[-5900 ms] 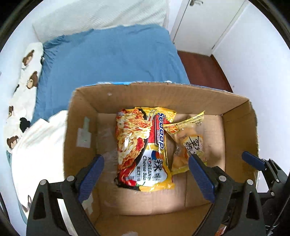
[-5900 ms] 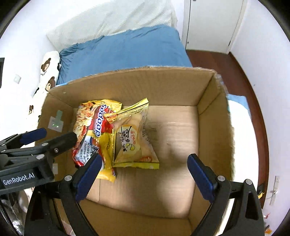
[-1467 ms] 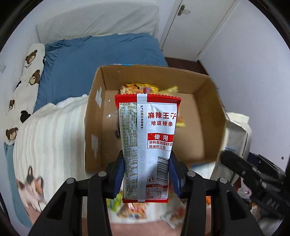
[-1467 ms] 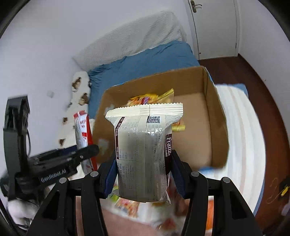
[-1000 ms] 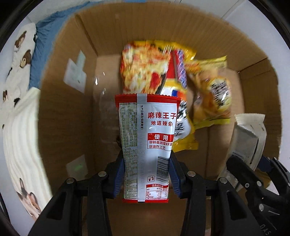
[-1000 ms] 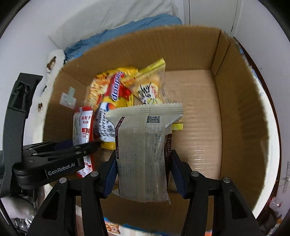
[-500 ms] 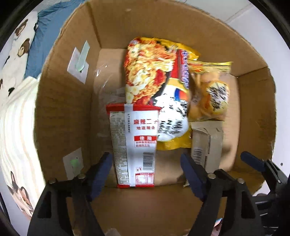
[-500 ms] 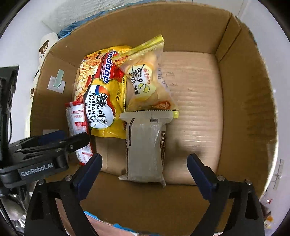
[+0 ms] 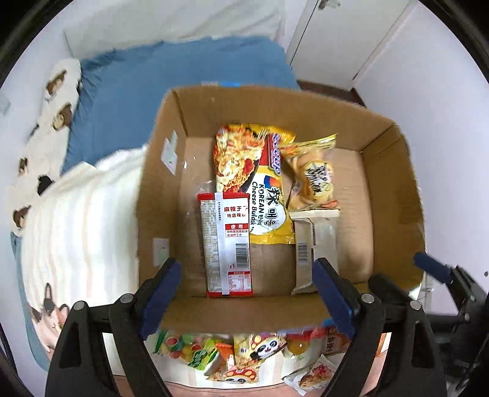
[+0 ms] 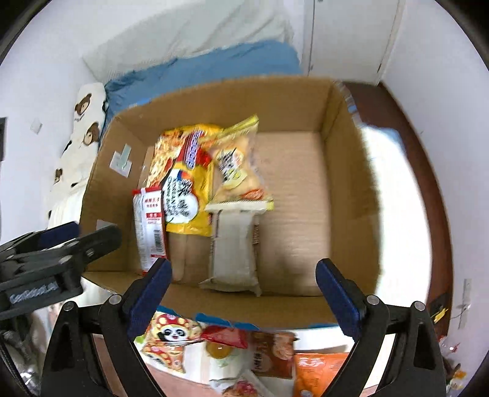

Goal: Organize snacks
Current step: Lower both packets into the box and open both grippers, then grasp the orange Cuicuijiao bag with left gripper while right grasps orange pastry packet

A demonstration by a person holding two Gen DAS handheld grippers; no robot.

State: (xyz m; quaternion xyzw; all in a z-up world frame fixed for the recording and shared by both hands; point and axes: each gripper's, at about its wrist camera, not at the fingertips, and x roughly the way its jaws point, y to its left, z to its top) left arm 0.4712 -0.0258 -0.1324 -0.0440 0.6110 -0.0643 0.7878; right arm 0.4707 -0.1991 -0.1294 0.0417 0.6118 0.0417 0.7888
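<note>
An open cardboard box (image 9: 159, 171) (image 10: 345, 195) sits on the bed. Inside lie a yellow Korean noodle pack (image 9: 256, 183) (image 10: 183, 183), a yellow bun pack (image 9: 314, 180) (image 10: 235, 165), a red-and-silver spicy strip pack (image 9: 226, 241) (image 10: 149, 223) at the near left, and a beige Franzz pack (image 9: 314, 247) (image 10: 235, 244) at the near middle. My left gripper (image 9: 247, 290) is open and empty above the box's near wall. My right gripper (image 10: 244, 290) is open and empty above the same wall.
Several loose snack packs (image 9: 250, 354) (image 10: 232, 345) lie on the bed in front of the box. A blue cover (image 9: 171, 79) and white pillow (image 9: 171, 21) lie behind it. A door (image 9: 342, 36) and dark wood floor (image 10: 428, 171) are at the right.
Both grippers have opened, left the red strip pack and the beige pack lying in the box, and pulled back and up, so the loose snacks before the box show.
</note>
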